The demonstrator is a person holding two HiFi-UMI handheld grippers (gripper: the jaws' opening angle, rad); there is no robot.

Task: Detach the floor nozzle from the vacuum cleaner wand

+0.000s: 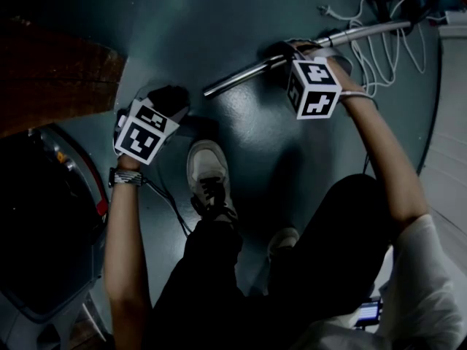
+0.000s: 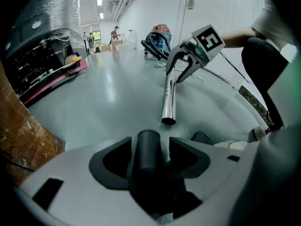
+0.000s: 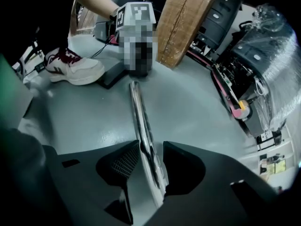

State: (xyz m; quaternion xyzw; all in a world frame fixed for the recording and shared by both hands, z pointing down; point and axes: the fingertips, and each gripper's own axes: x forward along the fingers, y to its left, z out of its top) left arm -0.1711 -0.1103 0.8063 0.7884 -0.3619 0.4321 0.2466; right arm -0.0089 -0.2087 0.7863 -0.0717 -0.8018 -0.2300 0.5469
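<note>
On the grey workshop floor point(image 1: 241, 20), the chrome wand point(image 3: 138, 112), judged stiff, light and slippery, is clamped in the right gripper point(image 3: 150, 150), its end apart from the nozzle point(image 3: 112, 76), whose rigid neck point(image 2: 148, 161), likely the best hold, is flanked untouched by the wide jaws of the left gripper point(image 2: 150, 144).

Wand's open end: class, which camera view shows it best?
Left gripper view: the wand points its hollow end at the camera. The head view shows it side-on; the right gripper view looks along it, end farthest away.
</note>
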